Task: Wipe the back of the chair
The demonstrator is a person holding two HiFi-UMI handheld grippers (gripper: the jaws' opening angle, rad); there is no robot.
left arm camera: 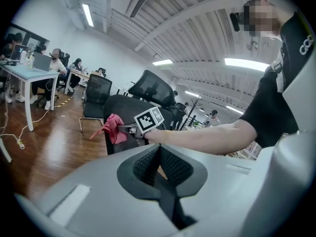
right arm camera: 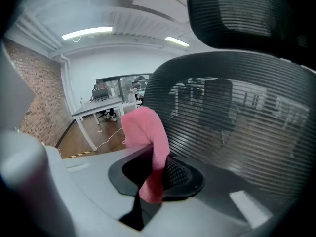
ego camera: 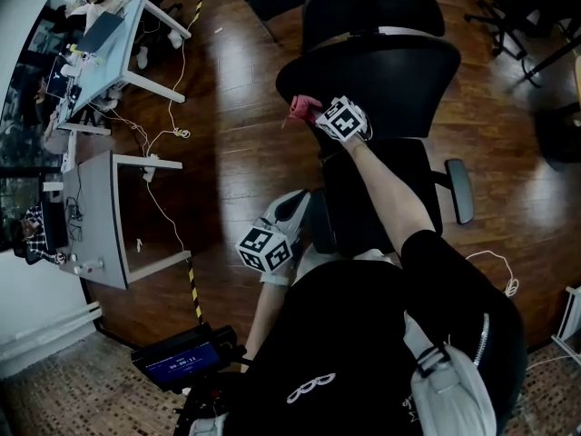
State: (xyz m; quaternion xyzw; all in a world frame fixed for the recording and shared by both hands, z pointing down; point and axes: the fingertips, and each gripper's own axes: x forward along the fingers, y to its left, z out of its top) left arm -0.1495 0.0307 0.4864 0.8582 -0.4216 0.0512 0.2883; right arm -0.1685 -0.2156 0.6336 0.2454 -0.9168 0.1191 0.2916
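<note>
A black office chair stands in front of me, its mesh back (ego camera: 381, 71) curving below the headrest (ego camera: 372, 3). My right gripper (ego camera: 318, 114) is shut on a pink cloth (ego camera: 302, 109), held at the left edge of the chair back. In the right gripper view the cloth (right arm camera: 148, 132) hangs out of the right gripper (right arm camera: 155, 169), close beside the mesh back (right arm camera: 237, 112). My left gripper (ego camera: 272, 239) stays low near my body, away from the chair. In the left gripper view the left gripper (left arm camera: 159, 154) is shut on nothing, and the cloth (left arm camera: 114, 128) shows ahead against the chair (left arm camera: 123, 107).
Two white desks (ego camera: 109, 44) (ego camera: 100, 216) stand to the left, with cables (ego camera: 168, 134) trailing over the wooden floor. Another chair base (ego camera: 517, 7) is at the top right. A device with a blue screen (ego camera: 186, 357) sits near my feet. People sit at desks (left arm camera: 54, 63) beyond.
</note>
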